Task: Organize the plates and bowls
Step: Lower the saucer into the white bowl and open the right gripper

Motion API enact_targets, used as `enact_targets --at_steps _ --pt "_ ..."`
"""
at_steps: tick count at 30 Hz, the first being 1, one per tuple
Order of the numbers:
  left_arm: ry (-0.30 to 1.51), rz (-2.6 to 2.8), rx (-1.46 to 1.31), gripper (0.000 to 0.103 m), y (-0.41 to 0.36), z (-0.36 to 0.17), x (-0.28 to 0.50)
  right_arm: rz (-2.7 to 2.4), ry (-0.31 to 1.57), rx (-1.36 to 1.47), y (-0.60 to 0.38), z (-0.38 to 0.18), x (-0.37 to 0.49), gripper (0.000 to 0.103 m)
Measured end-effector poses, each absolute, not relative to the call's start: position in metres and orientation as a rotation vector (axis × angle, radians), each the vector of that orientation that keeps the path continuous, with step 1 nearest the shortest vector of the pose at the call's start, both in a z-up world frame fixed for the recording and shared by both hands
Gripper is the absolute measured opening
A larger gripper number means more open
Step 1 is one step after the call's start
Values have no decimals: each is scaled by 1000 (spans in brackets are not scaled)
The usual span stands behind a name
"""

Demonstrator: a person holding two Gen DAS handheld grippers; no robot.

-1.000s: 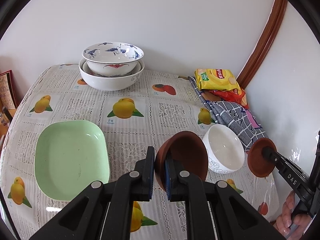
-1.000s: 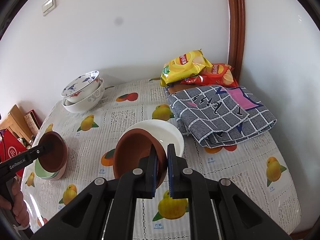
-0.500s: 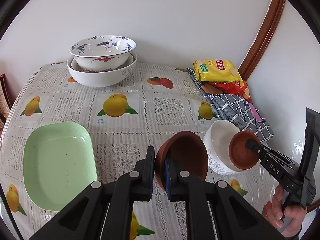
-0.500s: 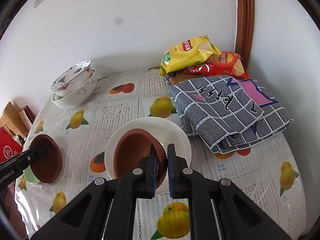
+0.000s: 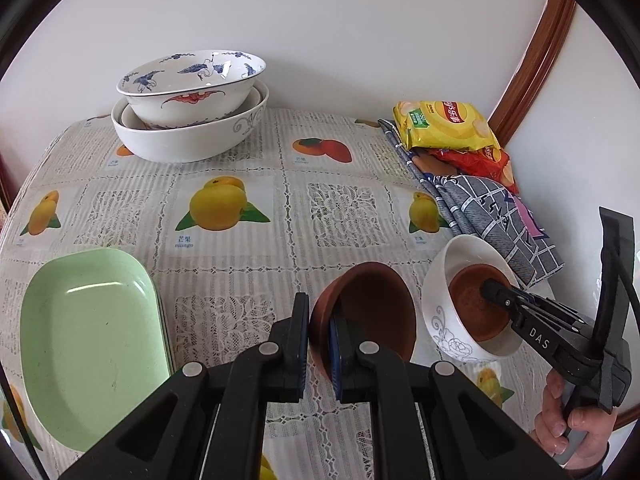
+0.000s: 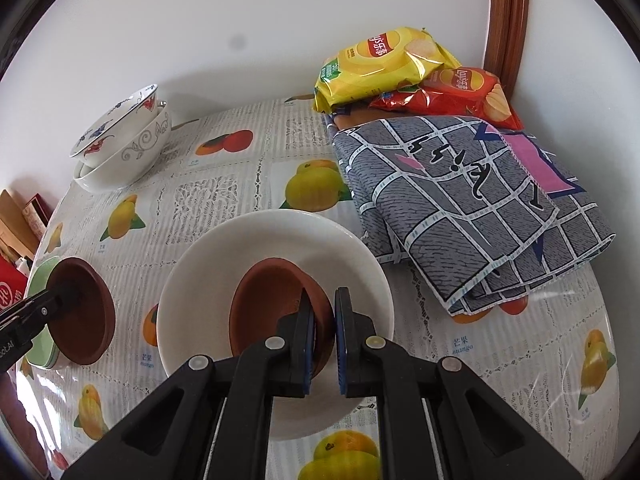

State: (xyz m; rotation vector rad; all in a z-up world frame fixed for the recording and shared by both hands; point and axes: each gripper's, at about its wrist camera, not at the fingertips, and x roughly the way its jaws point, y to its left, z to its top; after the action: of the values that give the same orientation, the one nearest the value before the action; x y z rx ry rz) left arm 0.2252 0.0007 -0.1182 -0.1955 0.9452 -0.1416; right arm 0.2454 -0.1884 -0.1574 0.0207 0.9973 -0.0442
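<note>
My left gripper (image 5: 319, 322) is shut on the rim of a brown bowl (image 5: 372, 312), held above the tablecloth; this bowl also shows in the right wrist view (image 6: 82, 316). My right gripper (image 6: 323, 316) is shut on the rim of a second brown bowl (image 6: 276, 304), which sits inside the white bowl (image 6: 200, 304). In the left wrist view the right gripper (image 5: 496, 290) reaches into that white bowl (image 5: 440, 312) with the second brown bowl (image 5: 476, 308). A green plate (image 5: 88, 340) lies at the left. Two stacked patterned bowls (image 5: 188, 112) stand at the back.
A folded grey checked cloth (image 6: 468, 208) lies at the right by the wall, with yellow (image 6: 380, 64) and red (image 6: 460, 92) chip bags behind it. The table (image 5: 280, 200) has a fruit-print cover. Boxes (image 6: 24, 224) stand off the left edge.
My right gripper has lowered its brown bowl from beside the white bowl down into it. My left gripper with its brown bowl has shifted slightly forward.
</note>
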Motion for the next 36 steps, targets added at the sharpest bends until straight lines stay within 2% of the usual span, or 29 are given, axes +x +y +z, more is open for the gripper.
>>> enact_targets --at_steps 19,36 --pt "938 -147 -163 9 -8 -112 239 -86 1039 -182 -169 -170 260 12" --pt "939 -142 -150 9 -12 -111 236 -73 1060 -253 -159 -178 264 31"
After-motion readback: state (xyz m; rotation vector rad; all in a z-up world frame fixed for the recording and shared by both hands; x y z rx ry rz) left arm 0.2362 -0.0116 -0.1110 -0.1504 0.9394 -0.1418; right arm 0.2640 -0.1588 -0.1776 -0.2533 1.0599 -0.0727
